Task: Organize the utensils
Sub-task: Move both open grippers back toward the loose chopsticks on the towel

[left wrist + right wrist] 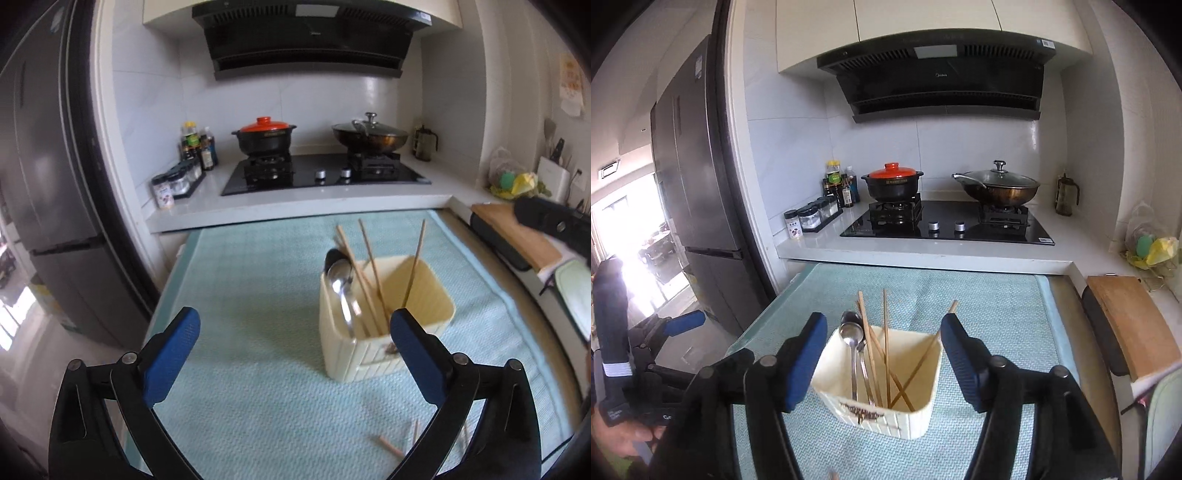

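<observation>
Kitchen mat point(258, 406): utensil holder point(886, 413) with chopsticks point(885, 343), spoons point(851, 336); left gripper point(295, 354) and right gripper point(882, 363) spread, seemingly empty.

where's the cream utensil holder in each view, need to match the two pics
Left wrist view: the cream utensil holder sits right of centre on the pale green mat, partly behind the left gripper's right finger.
Right wrist view: the holder is at lower centre, seen between the open jaws of the right gripper.
Shared landmark: the black pot with the orange lid on the stove behind.
</observation>
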Available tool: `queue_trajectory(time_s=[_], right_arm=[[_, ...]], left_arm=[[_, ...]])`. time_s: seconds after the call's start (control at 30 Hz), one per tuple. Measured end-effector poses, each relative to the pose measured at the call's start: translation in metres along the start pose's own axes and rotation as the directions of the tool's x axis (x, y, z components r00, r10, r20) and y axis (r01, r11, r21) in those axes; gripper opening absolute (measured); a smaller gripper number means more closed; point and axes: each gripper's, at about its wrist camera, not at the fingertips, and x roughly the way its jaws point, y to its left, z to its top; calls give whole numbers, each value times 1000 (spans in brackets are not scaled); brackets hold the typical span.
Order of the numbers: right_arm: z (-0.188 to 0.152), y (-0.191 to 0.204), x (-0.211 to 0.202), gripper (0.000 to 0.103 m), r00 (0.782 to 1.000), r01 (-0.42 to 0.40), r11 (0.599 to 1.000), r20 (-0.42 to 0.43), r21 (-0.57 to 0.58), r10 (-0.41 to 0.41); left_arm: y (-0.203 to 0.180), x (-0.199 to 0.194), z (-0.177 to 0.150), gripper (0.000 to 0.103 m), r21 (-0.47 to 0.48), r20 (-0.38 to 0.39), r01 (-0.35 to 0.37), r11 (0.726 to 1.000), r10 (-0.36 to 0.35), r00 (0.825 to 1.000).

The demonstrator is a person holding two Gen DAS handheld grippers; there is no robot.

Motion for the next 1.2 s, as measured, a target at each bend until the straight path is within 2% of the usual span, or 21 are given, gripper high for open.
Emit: queue_trajectory(time_s=[0.23, 0.3, 0.4, 0.47, 0.53, 0.63, 0.8, 0.87, 0.93, 1.07, 1.2], right_arm=[[-74, 2, -72, 67, 999, 37, 999, -14, -2, -37], [-99, 2, -85, 67, 998, 53, 999, -25, 4, -53], [-139, 0, -97, 68, 995, 82, 996, -67, 36, -80], [-167, -1, -102, 68, 990, 112, 992, -93, 60, -106], [-191, -1, -104, 68, 985, 131, 989, -120, 70, -122], [-217, -2, -102, 68, 971, 186, 980, -168, 76, -171], [-242, -6, -96, 68, 934, 282, 958, -245, 54, -261], [-245, -8, -95, 68, 924, 303, 952, -260, 46, -281], [-245, -11, -95, 68, 921, 307, 950, -265, 50, -284], [-245, -11, -95, 68, 919, 311, 949, -271, 50, -287], [-246, -10, -93, 68, 919, 309, 950, -273, 46, -286]], left_arm=[[-16, -46, -100, 102, 111, -31, -104, 988, 108, 994], [-22, -57, -121, 102, 98, -41, -89, 991, 94, 995], [-27, -62, -147, 102, 34, -104, -23, 999, 26, 994], [-33, -61, -162, 102, -6, -142, 19, 1000, -19, 990], [-40, -59, -176, 101, -24, -183, 28, 999, -32, 983], [-51, -57, -187, 102, -6, -218, 65, 998, -65, 974], [-56, -62, -189, 102, -16, -206, 110, 994, -111, 972], [-55, -58, -189, 102, -15, -210, 96, 995, -97, 973], [-51, -56, -190, 102, -24, -203, 78, 997, -81, 976], [-41, -52, -192, 102, -65, -216, 96, 993, -108, 970], [-37, -50, -194, 102, -67, -225, 78, 995, -91, 970]])
